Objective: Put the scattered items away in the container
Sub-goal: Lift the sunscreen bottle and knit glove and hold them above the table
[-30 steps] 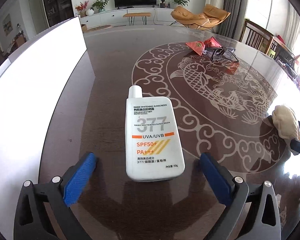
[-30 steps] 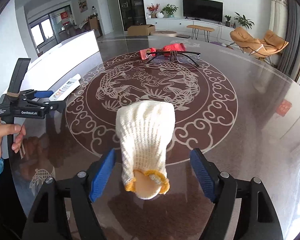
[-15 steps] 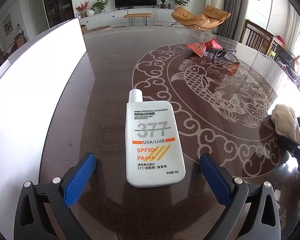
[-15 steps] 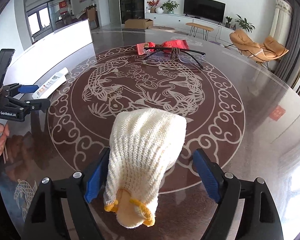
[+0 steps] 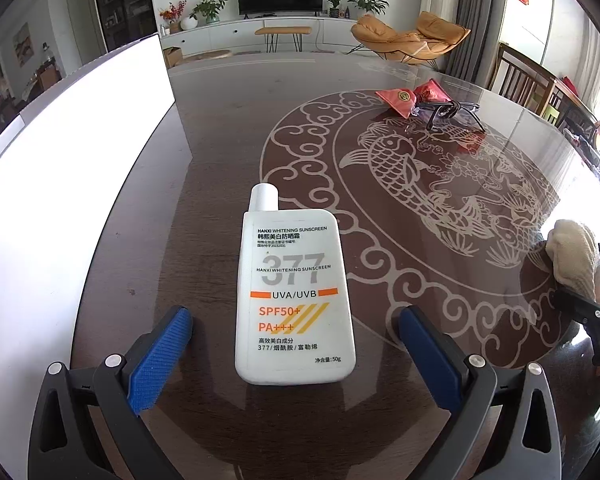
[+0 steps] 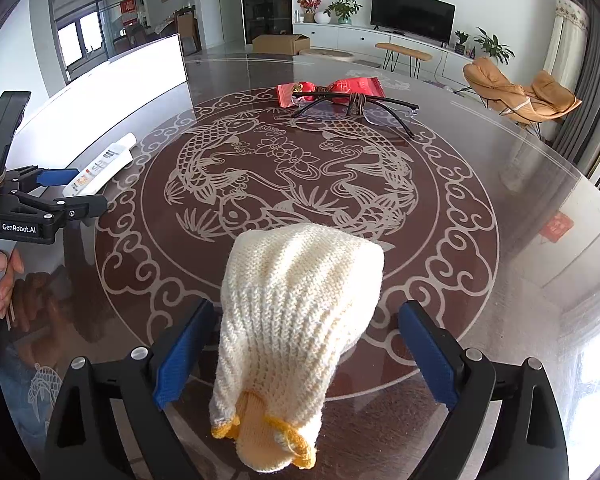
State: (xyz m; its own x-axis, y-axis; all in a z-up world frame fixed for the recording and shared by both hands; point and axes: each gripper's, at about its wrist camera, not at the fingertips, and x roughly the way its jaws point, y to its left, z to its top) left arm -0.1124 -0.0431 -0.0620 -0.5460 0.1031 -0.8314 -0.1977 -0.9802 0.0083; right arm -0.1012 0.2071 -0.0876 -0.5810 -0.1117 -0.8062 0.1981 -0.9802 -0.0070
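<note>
Between the wide-apart left tongs [image 5: 296,354] lies a "HANXI WHITENING SUNSCREEN" bottle [image 5: 294,300]; right tongs [image 6: 302,354] opening around a glove [image 6: 296,320].

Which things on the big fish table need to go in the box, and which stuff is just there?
To tidy:
white flat plastic sunscreen bottle
cream knitted glove with yellow cuff
black-framed glasses
red foil packets
white container, where they go

Just there:
round dark table with fish pattern
black television
orange lounge chair
</note>
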